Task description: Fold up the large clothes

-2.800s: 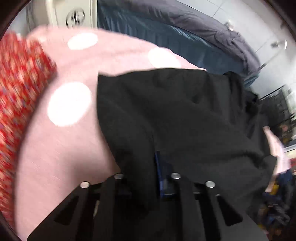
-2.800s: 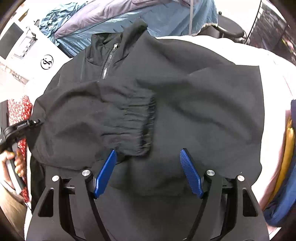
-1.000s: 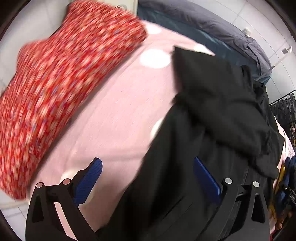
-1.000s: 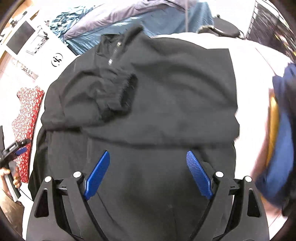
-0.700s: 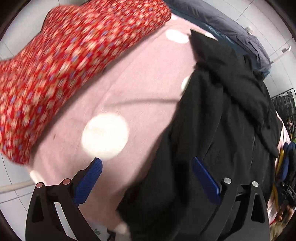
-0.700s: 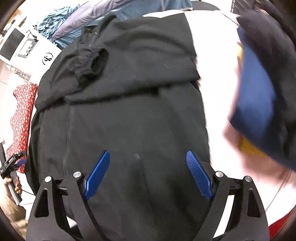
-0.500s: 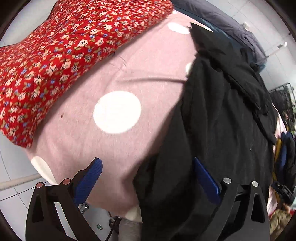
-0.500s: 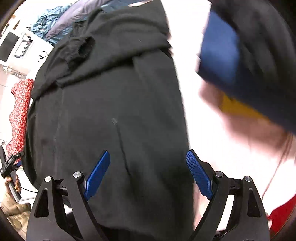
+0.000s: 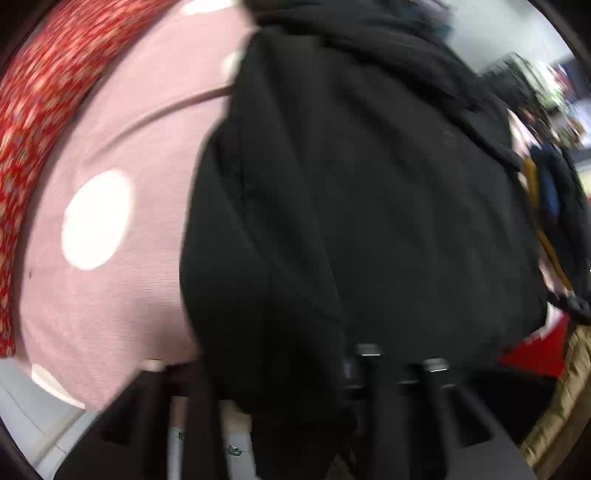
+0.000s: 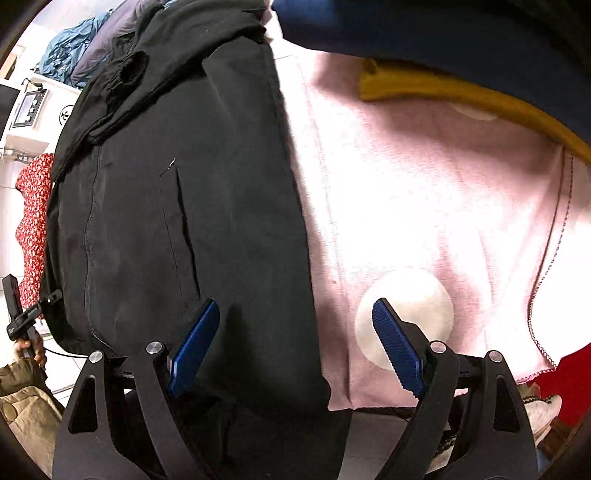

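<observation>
A black jacket (image 10: 192, 206) lies spread on a pink blanket (image 10: 424, 206) with white dots, its hem at the near edge and hanging a little over it. One sleeve is folded across the chest, the cuff (image 10: 133, 72) showing near the collar end. No container shows in either view; the blanket bears only cloth. Along the far right of the blanket sits a pile of other clothes, a yellow piece (image 10: 443, 94) under a dark blue one (image 10: 406, 33). On the left side a red flowered garment (image 9: 33, 110) lies on the blanket, just beside the jacket's edge.

The left gripper (image 9: 351, 369) has just been closing, with the jacket's hem corner between its jaws. The left wrist view is blurred and black cloth drapes over the fingers, so the pads themselves are mostly hidden; the jaws stand drawn together, clenched on the jacket. From the right wrist view the same tool appears small at the left edge, held by a hand (image 10: 31, 345), at the jacket's hem corner.

The right gripper (image 10: 295, 347) is released, jaws wide. It points down over the jacket's right hem. The left pad (image 10: 194, 347) hangs over black cloth, the right pad (image 10: 397, 350) over a white dot (image 10: 424, 295) of the blanket, with the jacket's side edge running between them. Whether the pads touch the fabric cannot be told.
</observation>
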Motion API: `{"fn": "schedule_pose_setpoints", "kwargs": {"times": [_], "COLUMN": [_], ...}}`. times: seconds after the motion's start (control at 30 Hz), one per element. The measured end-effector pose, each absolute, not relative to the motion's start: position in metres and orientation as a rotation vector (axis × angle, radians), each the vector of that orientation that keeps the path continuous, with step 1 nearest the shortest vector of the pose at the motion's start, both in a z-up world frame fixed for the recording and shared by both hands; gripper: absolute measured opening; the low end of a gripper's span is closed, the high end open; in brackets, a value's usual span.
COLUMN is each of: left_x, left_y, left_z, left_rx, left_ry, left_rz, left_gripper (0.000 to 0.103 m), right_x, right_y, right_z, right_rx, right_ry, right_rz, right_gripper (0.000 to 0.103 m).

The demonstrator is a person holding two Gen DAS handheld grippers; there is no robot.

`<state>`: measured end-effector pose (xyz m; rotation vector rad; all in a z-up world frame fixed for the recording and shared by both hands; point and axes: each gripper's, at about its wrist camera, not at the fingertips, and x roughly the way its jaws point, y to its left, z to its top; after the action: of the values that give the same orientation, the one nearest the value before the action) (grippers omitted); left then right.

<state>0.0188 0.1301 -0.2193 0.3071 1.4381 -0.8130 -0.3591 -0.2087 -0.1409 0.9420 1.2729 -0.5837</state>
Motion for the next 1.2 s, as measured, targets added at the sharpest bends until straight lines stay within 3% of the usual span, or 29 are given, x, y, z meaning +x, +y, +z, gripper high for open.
{"fn": "schedule_pose_setpoints", "kwargs": {"times": [0.13,0.27,0.33,0.4,0.57,0.7,0.97,1.03,1.07,1.1,1.13,1.17,1.2], "left_x": [0.024,0.038,0.038,0.035,0.040,0.056,0.029,0.020,0.017,0.014,0.012,0.010,0.008], "left_y": [0.166,0.221,0.224,0.220,0.241,0.254,0.203,0.199,0.199,0.202,0.202,0.205,0.208], "left_z": [-0.155,-0.169,-0.186,-0.199,-0.195,-0.203,-0.241,-0.244,-0.248,-0.251,-0.253,-0.254,-0.255], "left_rx": [0.208,0.217,0.249,0.334,0.305,0.222,0.336,0.367,0.377,0.388,0.390,0.389,0.386], "left_ry": [1.318,1.419,1.463,1.491,1.451,1.449,1.499,1.497,1.527,1.556,1.572,1.600,1.632], "left_rz": [-0.794,-0.674,-0.625,-0.587,-0.606,-0.574,-0.707,-0.749,-0.765,-0.772,-0.780,-0.796,-0.810], "left_gripper": [0.008,0.018,0.031,0.055,0.088,0.089,0.087,0.078,0.063,0.050,0.044,0.029,0.020], "right_x": [-0.364,-0.374,-0.379,-0.384,-0.397,-0.410,-0.399,-0.394,-0.391,-0.388,-0.386,-0.382,-0.381], "right_y": [-0.209,-0.210,-0.210,-0.213,-0.215,-0.218,-0.202,-0.191,-0.186,-0.180,-0.173,-0.161,-0.152], "right_z": [-0.136,-0.138,-0.138,-0.137,-0.136,-0.142,-0.155,-0.157,-0.159,-0.161,-0.163,-0.165,-0.164], "right_rx": [0.920,0.948,0.963,0.971,0.964,1.019,1.034,1.001,0.999,0.996,0.976,0.911,0.867], "right_ry": [1.275,1.270,1.268,1.267,1.286,1.279,1.284,1.304,1.322,1.344,1.383,1.447,1.486], "right_rz": [-0.585,-0.583,-0.588,-0.591,-0.572,-0.554,-0.372,-0.298,-0.252,-0.199,-0.150,-0.113,-0.071], "right_gripper": [0.084,0.084,0.084,0.084,0.084,0.084,0.084,0.083,0.077,0.063,0.056,0.038,0.028]}}
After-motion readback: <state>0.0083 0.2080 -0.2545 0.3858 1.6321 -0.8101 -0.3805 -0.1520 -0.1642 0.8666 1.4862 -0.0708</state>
